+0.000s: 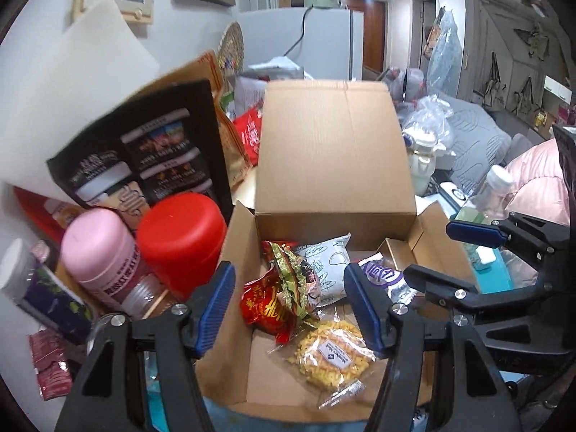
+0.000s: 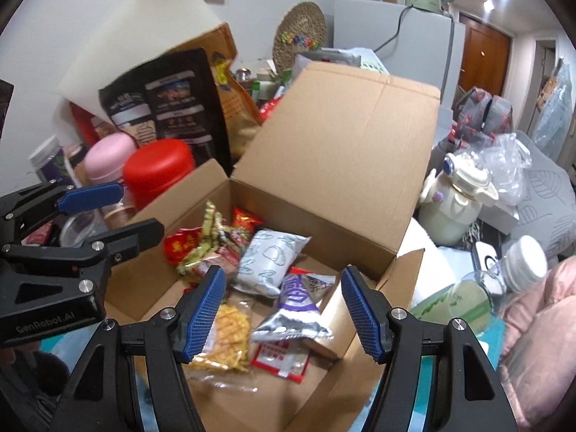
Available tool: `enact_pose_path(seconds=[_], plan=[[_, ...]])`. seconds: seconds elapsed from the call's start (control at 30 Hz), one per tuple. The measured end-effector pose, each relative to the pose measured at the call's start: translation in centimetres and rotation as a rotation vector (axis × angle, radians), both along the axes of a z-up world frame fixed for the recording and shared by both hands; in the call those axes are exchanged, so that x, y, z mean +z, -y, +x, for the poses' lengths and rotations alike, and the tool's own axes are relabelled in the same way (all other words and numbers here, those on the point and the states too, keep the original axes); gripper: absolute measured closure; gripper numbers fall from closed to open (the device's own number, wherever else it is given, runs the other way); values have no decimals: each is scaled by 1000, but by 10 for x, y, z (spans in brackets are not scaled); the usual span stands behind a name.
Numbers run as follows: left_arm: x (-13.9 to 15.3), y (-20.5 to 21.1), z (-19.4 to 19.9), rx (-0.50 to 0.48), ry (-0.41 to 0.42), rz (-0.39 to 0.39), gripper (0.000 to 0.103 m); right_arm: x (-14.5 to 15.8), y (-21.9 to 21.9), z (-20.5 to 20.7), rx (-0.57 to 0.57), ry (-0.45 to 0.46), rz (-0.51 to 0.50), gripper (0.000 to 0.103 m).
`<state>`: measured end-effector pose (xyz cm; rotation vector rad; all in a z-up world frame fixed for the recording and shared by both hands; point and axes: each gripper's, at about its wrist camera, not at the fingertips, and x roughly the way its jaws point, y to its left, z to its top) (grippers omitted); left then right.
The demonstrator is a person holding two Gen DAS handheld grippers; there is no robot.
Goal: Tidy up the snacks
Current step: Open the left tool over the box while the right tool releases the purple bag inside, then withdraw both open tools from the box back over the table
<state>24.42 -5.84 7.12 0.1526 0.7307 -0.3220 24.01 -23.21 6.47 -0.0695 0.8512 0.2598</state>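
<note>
An open cardboard box (image 1: 334, 151) (image 2: 345, 165) stands with its lid up. Inside lie a red snack pack (image 1: 266, 306) (image 2: 180, 246), a white patterned pack (image 1: 329, 270) (image 2: 268, 261), a purple and silver pack (image 1: 383, 275) (image 2: 297, 306) and a clear bag of yellow snacks (image 1: 331, 354) (image 2: 228, 338). My left gripper (image 1: 289, 307) hovers above the box, open and holding nothing. My right gripper (image 2: 284, 313) also hangs over the box, open and holding nothing. Each gripper shows at the edge of the other's view.
Left of the box stand a red-lidded jar (image 1: 181, 241) (image 2: 158, 174), a pink-lidded jar (image 1: 99, 248) (image 2: 108, 156) and a black snack bag (image 1: 144, 154) (image 2: 165, 100). A cream teapot-shaped jug (image 2: 453, 201), a clear jar (image 2: 511, 273) and pink fabric (image 2: 540, 342) crowd the right.
</note>
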Motion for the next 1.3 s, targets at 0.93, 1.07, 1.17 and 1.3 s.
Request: enact_pose_path(seconds=[0.93,1.07,1.17,1.3], plan=[[16,-25,-136,-77,55,6,41,12,-34,-132,56,43,-37,36],[7,-26,-150,-79,45,12,41,-2,-36,-148,48,20,-27,36],[-5,-27,-158,-86,25,11,41,-16,-39,-157,48,-4,-28,36],[-24,-27,-166,-95,-11,13,41,-36,-41,-167,34,-46,-33,36]])
